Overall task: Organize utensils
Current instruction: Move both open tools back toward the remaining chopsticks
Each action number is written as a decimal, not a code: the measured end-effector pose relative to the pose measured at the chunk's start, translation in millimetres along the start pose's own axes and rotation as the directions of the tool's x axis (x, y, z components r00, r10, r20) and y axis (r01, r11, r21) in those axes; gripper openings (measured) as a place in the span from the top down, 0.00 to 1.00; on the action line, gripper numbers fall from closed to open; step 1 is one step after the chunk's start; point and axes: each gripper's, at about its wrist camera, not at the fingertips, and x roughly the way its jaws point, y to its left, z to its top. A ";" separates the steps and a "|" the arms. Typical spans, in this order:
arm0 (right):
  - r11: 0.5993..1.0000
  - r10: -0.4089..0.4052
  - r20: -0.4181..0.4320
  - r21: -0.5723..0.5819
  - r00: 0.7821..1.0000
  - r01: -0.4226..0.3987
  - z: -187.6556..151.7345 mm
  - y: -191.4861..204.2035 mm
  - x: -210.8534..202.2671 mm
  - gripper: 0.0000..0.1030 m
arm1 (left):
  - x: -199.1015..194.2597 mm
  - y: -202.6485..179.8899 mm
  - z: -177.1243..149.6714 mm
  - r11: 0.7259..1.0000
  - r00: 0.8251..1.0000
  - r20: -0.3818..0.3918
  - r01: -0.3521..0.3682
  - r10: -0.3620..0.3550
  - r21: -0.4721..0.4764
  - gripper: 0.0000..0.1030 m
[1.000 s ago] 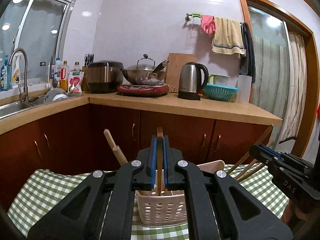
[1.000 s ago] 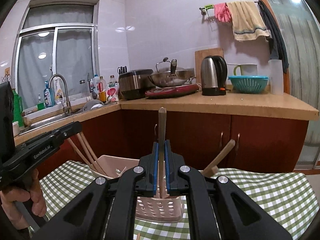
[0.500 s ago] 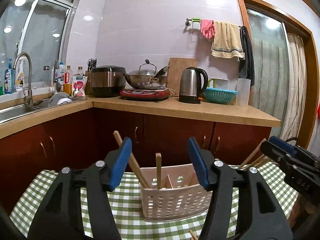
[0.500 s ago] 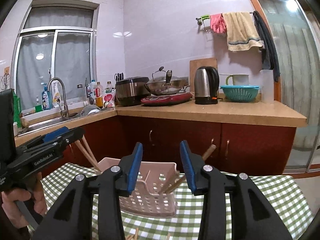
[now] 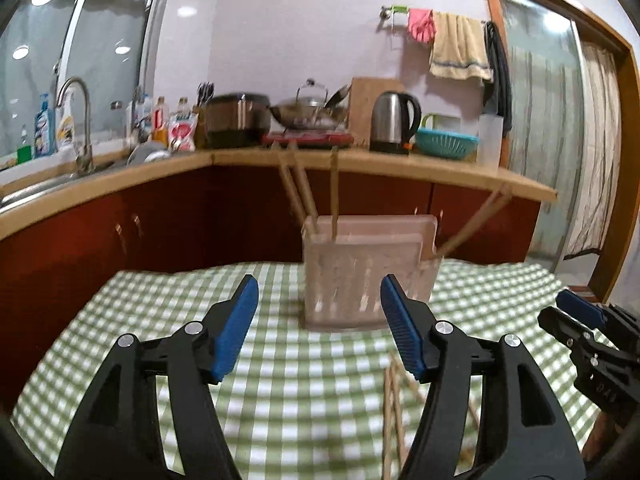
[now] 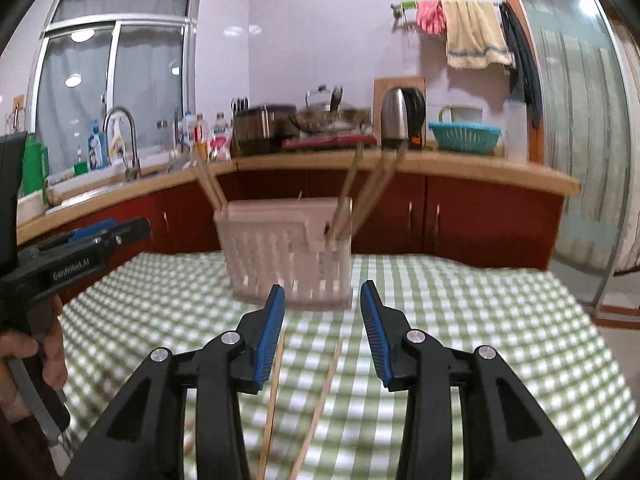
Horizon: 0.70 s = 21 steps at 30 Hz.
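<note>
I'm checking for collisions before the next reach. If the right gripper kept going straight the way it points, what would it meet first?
Probably the pink utensil basket, standing just beyond the open right gripper. The loose chopsticks lie lower on the checked cloth; depth is uncertain.

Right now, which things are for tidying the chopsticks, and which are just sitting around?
For the job: pink holder, chopsticks standing in it, loose chopsticks on the checked cloth, both open grippers.

Just sitting around: kettle, teal colander, wok, towel.
</note>
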 end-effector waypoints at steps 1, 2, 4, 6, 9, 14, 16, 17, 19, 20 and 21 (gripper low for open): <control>1.000 0.002 -0.019 0.005 1.000 -0.002 -8.6 0.7 -0.9 0.61 | -3.4 1.6 -7.5 1.000 1.000 -0.010 -0.014 0.014 0.003 0.40; 1.000 0.004 -0.038 0.007 0.999 -0.004 -17.4 2.1 -1.6 0.61 | -6.2 3.0 -12.9 1.000 1.000 -0.017 -0.024 0.024 0.005 0.40; 1.000 0.013 -0.071 0.004 0.997 -0.013 -32.3 5.9 -2.7 0.61 | -13.1 6.9 -27.3 0.999 0.998 -0.041 -0.045 0.045 0.006 0.40; 1.000 0.016 -0.101 0.000 0.995 -0.017 -47.5 9.9 -3.5 0.62 | -20.4 12.6 -41.3 0.998 0.996 -0.070 -0.059 0.058 -0.003 0.40; 1.000 0.030 -0.144 0.004 0.989 -0.030 -64.8 15.0 -2.9 0.65 | -28.6 19.2 -57.0 0.996 0.991 -0.103 -0.085 0.084 -0.001 0.40; 0.999 0.033 -0.195 -0.004 0.980 -0.034 -84.5 20.5 -2.4 0.71 | -37.5 31.0 -82.2 0.994 0.980 -0.168 -0.107 0.103 -0.020 0.40; 1.000 0.025 -0.213 -0.007 0.977 -0.027 -90.9 22.5 -2.5 0.75 | -40.5 32.6 -90.9 0.994 0.976 -0.189 -0.110 0.104 -0.022 0.40; 1.000 0.020 -0.225 -0.006 0.974 -0.022 -93.7 22.6 -2.1 0.75 | -42.1 32.6 -93.7 0.994 0.975 -0.195 -0.111 0.105 -0.023 0.40; 1.000 0.009 -0.241 -0.010 0.970 -0.012 -98.8 22.0 -2.1 0.76 | -44.7 32.2 -99.1 0.994 0.973 -0.208 -0.105 0.097 -0.025 0.40; 1.000 0.003 -0.257 -0.012 0.966 -0.006 -101.7 21.5 -1.3 0.76 | -45.7 31.6 -100.9 0.995 0.973 -0.211 -0.101 0.093 -0.026 0.40; 1.000 0.001 -0.268 -0.011 0.963 -0.005 -104.0 20.5 -0.3 0.76 | -46.6 29.9 -102.7 0.995 0.973 -0.214 -0.096 0.088 -0.024 0.40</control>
